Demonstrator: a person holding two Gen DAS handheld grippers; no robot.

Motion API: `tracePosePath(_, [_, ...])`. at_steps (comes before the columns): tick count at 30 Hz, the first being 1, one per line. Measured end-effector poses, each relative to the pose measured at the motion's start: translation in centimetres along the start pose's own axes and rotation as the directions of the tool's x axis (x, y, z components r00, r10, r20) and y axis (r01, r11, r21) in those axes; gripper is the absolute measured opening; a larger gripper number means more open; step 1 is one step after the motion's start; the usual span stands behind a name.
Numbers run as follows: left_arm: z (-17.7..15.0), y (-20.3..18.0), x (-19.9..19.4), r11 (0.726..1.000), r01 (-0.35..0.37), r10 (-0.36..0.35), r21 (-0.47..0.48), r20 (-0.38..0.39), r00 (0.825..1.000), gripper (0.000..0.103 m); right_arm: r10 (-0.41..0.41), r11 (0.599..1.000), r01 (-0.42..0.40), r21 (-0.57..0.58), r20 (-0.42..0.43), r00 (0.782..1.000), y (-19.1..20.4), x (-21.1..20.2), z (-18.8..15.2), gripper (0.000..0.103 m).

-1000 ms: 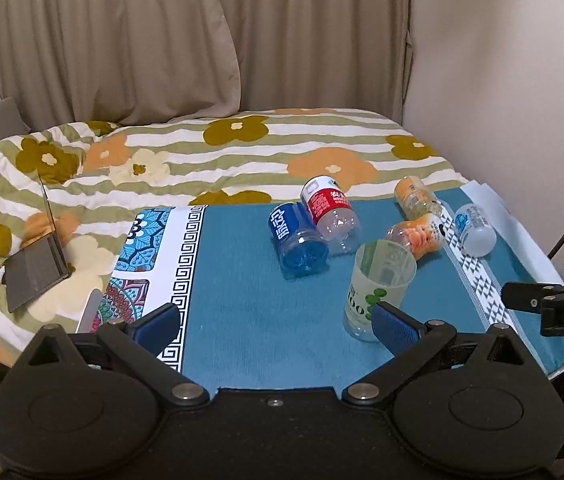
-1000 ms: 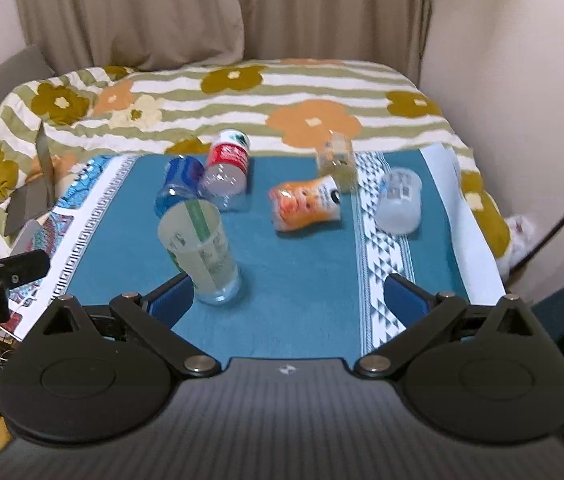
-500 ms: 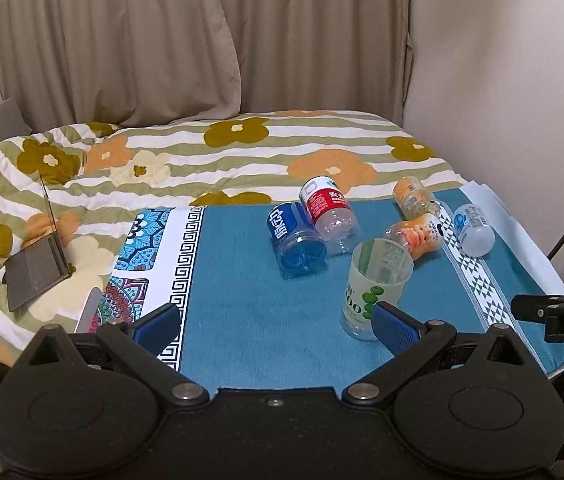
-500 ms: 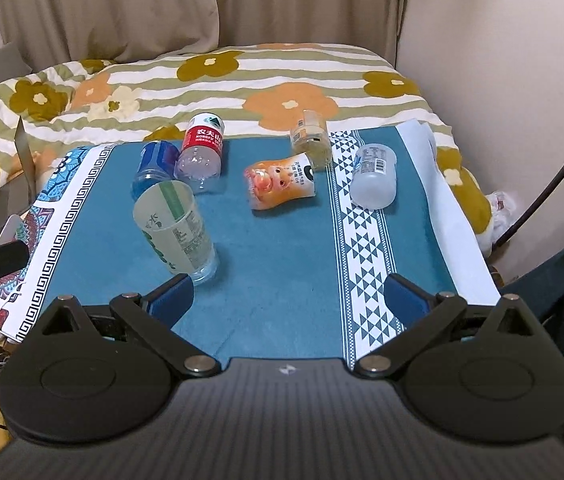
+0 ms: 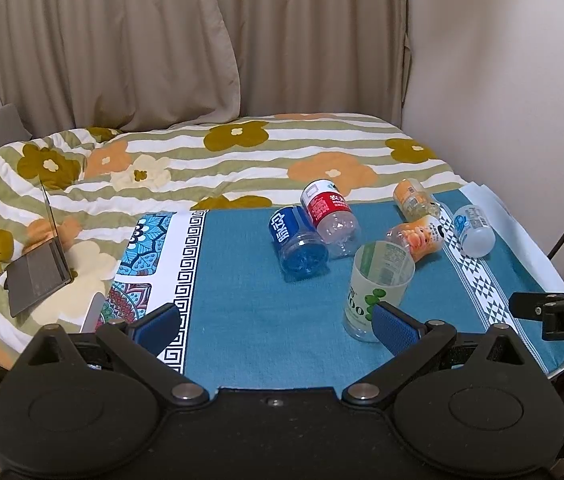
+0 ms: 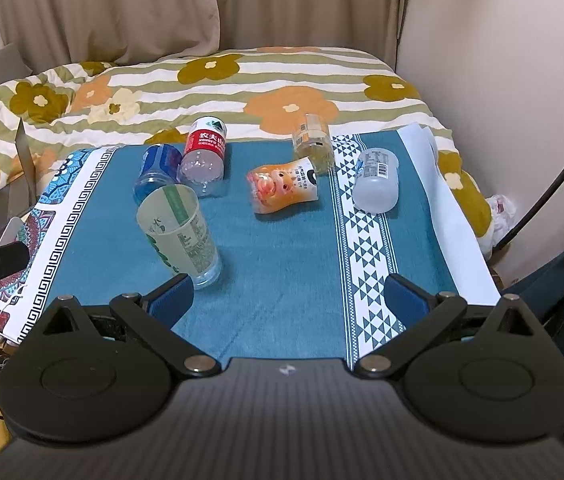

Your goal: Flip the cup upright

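Note:
A translucent plastic cup (image 5: pixel 375 286) with green print stands upright, mouth up, on the teal cloth; it also shows in the right wrist view (image 6: pixel 180 234). My left gripper (image 5: pixel 276 324) is open and empty, its right finger just in front of the cup's base. My right gripper (image 6: pixel 287 300) is open and empty, its left finger close to the cup's base. Neither gripper touches the cup.
Several cut bottles lie on the cloth behind the cup: a blue one (image 5: pixel 297 238), a red-labelled one (image 5: pixel 329 218), an orange one (image 6: pixel 283 186), a yellowish one (image 6: pixel 313 142) and a clear one (image 6: pixel 375 186). A laptop (image 5: pixel 38 268) lies on the floral bedspread at left. A wall stands at right.
Both grippers have drawn back and risen slightly, so the cup and bottles look a little farther away. The cup stays upright in place.

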State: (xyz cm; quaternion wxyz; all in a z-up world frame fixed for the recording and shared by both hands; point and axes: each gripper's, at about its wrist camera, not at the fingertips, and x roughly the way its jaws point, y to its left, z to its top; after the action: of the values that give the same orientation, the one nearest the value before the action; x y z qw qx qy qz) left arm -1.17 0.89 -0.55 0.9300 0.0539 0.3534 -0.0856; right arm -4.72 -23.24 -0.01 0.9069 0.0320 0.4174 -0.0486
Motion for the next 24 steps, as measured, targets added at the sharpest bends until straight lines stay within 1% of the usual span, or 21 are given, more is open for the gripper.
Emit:
tracePosePath(8, [0.06,0.08,-0.04,1.000,0.011,-0.011,-0.001,0.003,1.000,0.103,-0.003,1.000,0.003,0.000,0.004,1.000,0.24,0.01,0.22,0.103])
tracePosePath(24, [0.18,0.21,0.18,1.000,-0.002,0.002,0.004,0.000,1.000,0.103,-0.006,1.000,0.006,-0.001,0.003,1.000,0.26,0.06,0.23,0.103])
